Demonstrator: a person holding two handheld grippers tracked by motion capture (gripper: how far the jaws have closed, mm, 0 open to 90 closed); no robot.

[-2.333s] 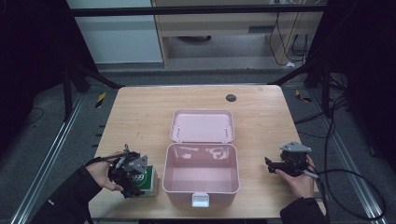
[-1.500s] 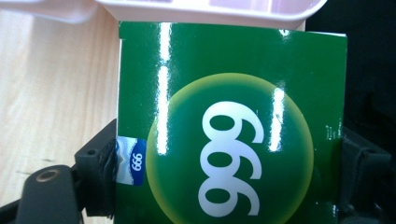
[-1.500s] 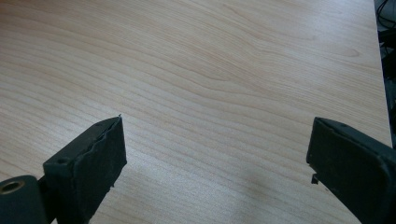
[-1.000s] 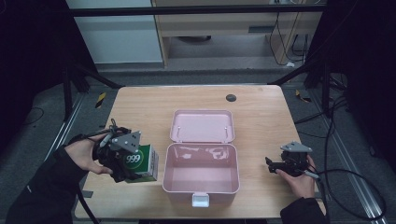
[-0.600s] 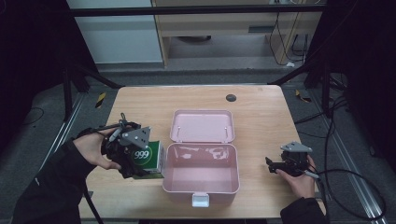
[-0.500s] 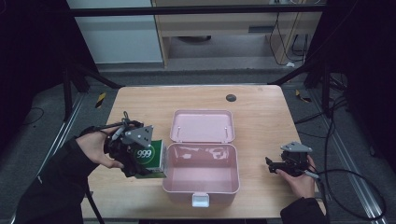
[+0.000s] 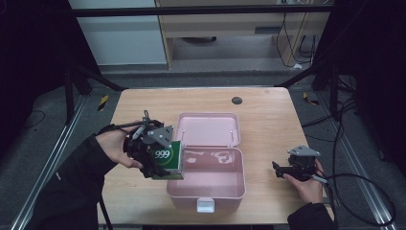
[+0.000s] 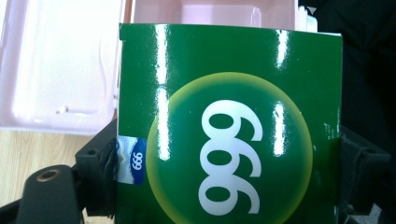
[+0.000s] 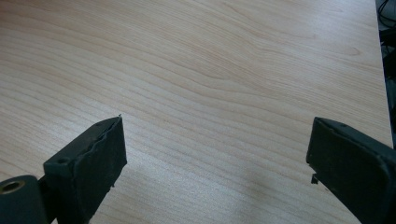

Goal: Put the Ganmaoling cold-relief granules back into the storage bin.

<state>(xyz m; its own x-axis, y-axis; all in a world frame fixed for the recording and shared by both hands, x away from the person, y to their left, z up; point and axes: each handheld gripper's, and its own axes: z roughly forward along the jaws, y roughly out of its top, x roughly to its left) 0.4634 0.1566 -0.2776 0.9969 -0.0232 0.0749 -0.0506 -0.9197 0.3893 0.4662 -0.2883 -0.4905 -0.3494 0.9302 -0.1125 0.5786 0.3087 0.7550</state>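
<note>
- Box (image 7: pixel 168 158) in my left gripper (image 7: pixel 152 154), the green one with the white 999 on it, pinched across its two side faces; in the left gripper view both black jaws sit flat against the box's (image 8: pixel 229 126) left and right sides.
- Right now I hold it lifted off the table (image 7: pixel 268 115), just at the left wall of the open pink case (image 7: pixel 206 184), with the carton's right edge about over that wall.
- My read of the step: carry the box right and lower it into the case's near tray, which looks bare inside.
- To do it well, I judge I should raise the box's bottom clear of the left rim before sliding right, then level it, since it hangs a little tilted in the high view.
- I want it centred over the tray before I come down, so no corner catches the wall.
- Grip stays firm until the bottom rests flat; the glossy faces could slip if I ease off early.
- Edges now: the raised lid (image 7: pixel 208 129) lies open on the far side, and it shows behind the box in the left gripper view, so I keep away from its hinge.
- Latch tab (image 7: pixel 207 205) sits on the near wall, out of my path.
- Room to the right is good: my right gripper (image 7: pixel 287 168) rests low over bare table, well apart from the case, jaws spread wide and holding nothing, with plain wood (image 9: pixel 210 79) between them.
- Small dark disc (image 7: pixel 236 100) lies far off near the table's far edge, no concern.
</note>
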